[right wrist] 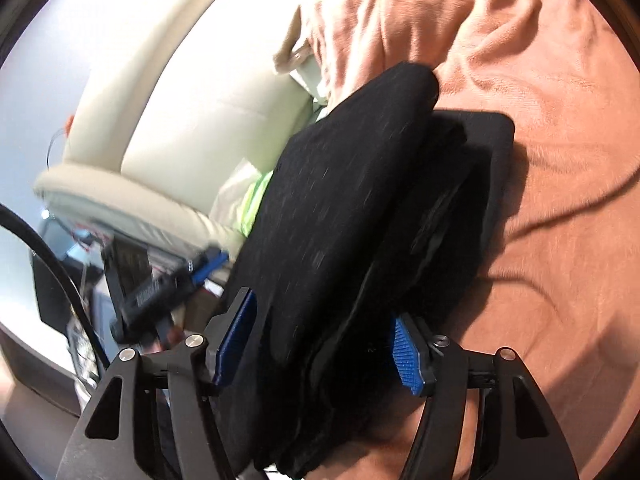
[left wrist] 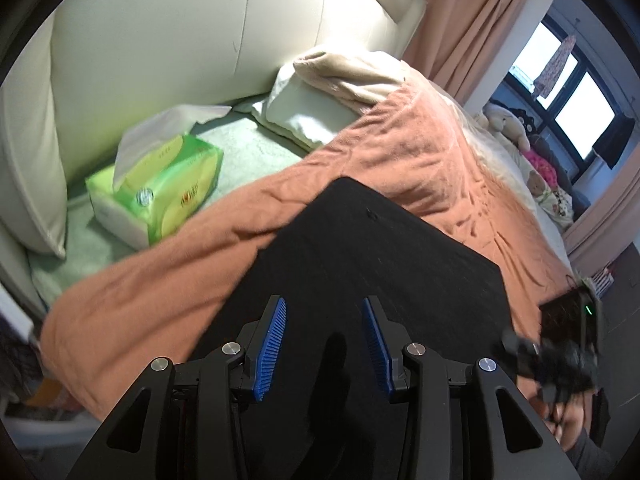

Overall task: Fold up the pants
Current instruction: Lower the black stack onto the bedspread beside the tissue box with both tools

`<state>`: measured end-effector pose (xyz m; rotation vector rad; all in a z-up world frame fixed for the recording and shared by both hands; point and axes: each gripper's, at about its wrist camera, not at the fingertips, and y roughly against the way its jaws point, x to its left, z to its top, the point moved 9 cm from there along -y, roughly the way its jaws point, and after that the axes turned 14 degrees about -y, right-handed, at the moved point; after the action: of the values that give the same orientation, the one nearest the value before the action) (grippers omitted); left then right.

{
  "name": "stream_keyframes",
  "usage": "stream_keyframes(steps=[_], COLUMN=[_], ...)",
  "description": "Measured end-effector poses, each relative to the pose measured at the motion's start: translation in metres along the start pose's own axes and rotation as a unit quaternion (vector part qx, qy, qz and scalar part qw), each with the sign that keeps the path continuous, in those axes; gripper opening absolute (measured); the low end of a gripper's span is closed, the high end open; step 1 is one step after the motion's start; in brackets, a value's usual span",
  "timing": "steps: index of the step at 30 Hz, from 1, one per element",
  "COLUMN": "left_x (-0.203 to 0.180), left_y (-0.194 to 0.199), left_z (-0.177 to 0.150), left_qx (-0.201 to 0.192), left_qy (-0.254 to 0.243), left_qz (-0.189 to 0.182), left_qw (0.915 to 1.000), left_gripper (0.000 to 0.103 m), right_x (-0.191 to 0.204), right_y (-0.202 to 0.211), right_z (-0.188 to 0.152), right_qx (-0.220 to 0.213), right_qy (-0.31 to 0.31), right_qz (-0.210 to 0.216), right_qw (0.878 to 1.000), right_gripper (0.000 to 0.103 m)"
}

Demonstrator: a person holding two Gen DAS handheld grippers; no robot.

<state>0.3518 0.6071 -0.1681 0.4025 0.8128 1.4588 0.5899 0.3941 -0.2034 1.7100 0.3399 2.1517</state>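
The black pants (left wrist: pixel 372 252) lie folded into a flat stack on the orange blanket (left wrist: pixel 400 148). My left gripper (left wrist: pixel 324 308) hovers just above them with its blue pads (left wrist: pixel 276 332) apart and nothing between them. In the right wrist view the pants (right wrist: pixel 344 216) are a thick folded bundle standing between the blue pads (right wrist: pixel 236 336) of my right gripper (right wrist: pixel 324 328), which are wide apart around its near end. Whether the pads press on the cloth is not clear. The right gripper also shows at the right edge of the left wrist view (left wrist: pixel 560 356).
A green tissue pack (left wrist: pixel 156 196) lies left on the pale sheet by the cream headboard (left wrist: pixel 160 40). A white pillow (left wrist: pixel 312 108) sits behind the blanket. Stuffed toys (left wrist: pixel 516 128) and a window (left wrist: pixel 576 92) are far right. The other gripper (right wrist: pixel 168 288) shows left, over the bed's edge.
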Motion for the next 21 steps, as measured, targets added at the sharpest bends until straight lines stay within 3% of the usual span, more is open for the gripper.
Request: stream_keyframes(steps=[3,8,9,11,14,16,18,21], left_x=[-0.007,-0.013,-0.013,-0.012,-0.010,-0.011,-0.012,-0.017], left_y=[0.004,0.009,0.010,0.009,0.004,0.003,0.002,0.008], left_z=[-0.015,-0.037,-0.040,-0.044,-0.049,-0.051,-0.053,-0.054], left_qx=[0.000,-0.011,-0.012,-0.011,-0.013,-0.015,-0.015,-0.018], left_qy=[0.009,0.028,0.030,0.038,0.051,0.049,0.052,0.052], left_qz=[-0.005,-0.012,-0.008,-0.007,-0.009,-0.006,-0.009,-0.007], left_qw=[1.0000,0.9995,0.9994,0.9992,0.9986,0.9987,0.9985,0.9985], left_gripper=[0.042,0.042,0.042,0.042,0.041,0.041,0.041,0.041], right_x=[-0.009,-0.004,0.003,0.020,0.043,0.041,0.014,-0.016], right_y=[-0.013,-0.014,-0.012,-0.005,0.000,-0.002,-0.009,-0.008], right_z=[0.012,0.023,0.022,0.017,0.008,0.002,0.004,0.008], right_qx=[0.029,0.022,0.014,-0.011,-0.043,-0.053,-0.027,0.028], right_qy=[-0.034,-0.046,-0.020,0.060,0.153,0.184,0.141,0.025], right_qz=[0.000,-0.013,-0.030,-0.071,-0.104,-0.122,-0.131,-0.062], right_qw=[0.999,0.999,0.999,0.996,0.982,0.974,0.981,0.997], right_gripper=[0.062,0.058,0.055,0.034,0.028,0.028,0.028,0.032])
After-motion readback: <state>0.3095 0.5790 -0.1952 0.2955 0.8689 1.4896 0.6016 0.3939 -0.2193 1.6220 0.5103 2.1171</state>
